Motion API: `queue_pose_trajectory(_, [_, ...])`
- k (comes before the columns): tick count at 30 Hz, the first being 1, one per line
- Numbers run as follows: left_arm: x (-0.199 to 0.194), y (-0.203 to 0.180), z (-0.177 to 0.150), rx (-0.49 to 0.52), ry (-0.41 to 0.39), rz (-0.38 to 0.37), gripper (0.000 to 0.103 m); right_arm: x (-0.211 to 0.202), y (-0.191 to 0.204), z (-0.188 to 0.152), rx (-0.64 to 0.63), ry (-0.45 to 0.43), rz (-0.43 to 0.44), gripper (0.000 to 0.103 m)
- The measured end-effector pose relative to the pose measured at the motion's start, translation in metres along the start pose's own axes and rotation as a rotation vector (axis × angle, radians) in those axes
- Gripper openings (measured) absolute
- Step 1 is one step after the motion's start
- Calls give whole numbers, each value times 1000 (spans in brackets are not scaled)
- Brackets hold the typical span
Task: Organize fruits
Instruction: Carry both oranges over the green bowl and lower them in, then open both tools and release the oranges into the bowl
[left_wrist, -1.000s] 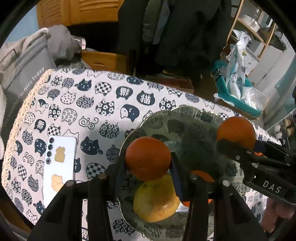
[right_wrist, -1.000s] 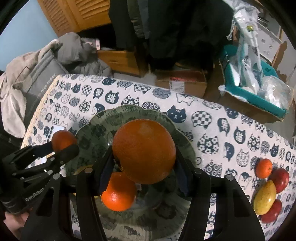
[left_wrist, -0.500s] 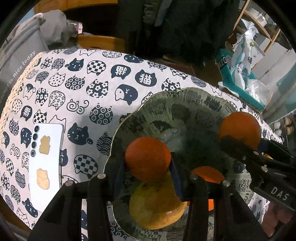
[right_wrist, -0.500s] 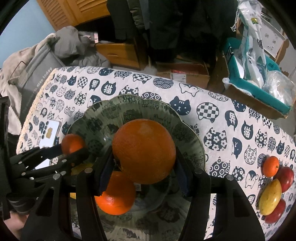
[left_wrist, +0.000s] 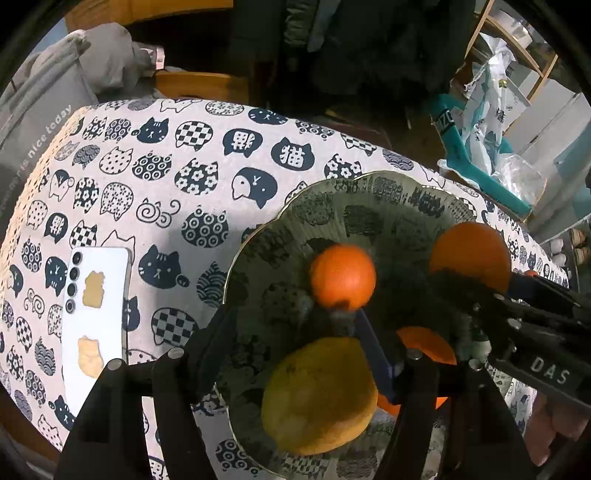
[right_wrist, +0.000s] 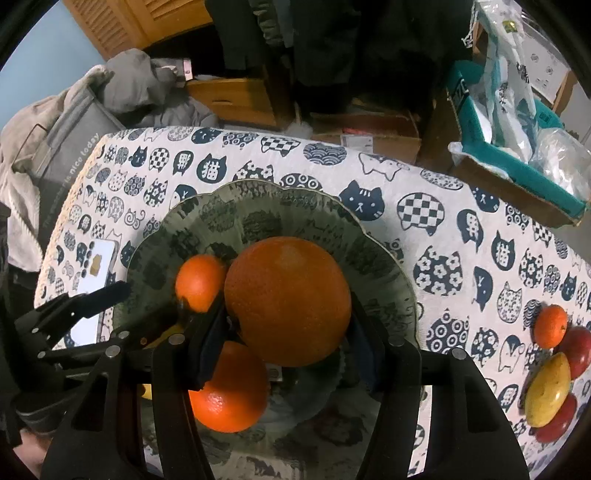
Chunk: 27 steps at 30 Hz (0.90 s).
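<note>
The tablecloth looks like matt woven cloth, printed with dark cat shapes. The bowl at centre right is glazed ceramic with a soft sheen. The small orange is smooth and slightly glossy; the big orange shows a pebbled, dimpled rind. The phone at lower left has a smooth white back. The cabinet at upper left is slatted wood.

Orange fruit — grey-green, dark-printed bowl — white cloth with navy cat-head patterns
</note>
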<state>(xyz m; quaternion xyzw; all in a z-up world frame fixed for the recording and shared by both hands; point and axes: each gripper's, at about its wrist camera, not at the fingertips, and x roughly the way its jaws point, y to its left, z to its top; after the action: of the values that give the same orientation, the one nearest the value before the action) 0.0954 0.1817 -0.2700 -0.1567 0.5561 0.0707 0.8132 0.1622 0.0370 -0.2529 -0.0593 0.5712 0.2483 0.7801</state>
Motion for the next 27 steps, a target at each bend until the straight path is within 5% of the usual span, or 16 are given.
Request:
queue_pose_trajectory(20, [-24,14,-6,-32,-35,18,69,26,6,-5,-24,89,-1,63])
queue_pose_trajectory(27, [-34,16,-5,-49,-54,11,69,9,14,2,-39,27,21,73])
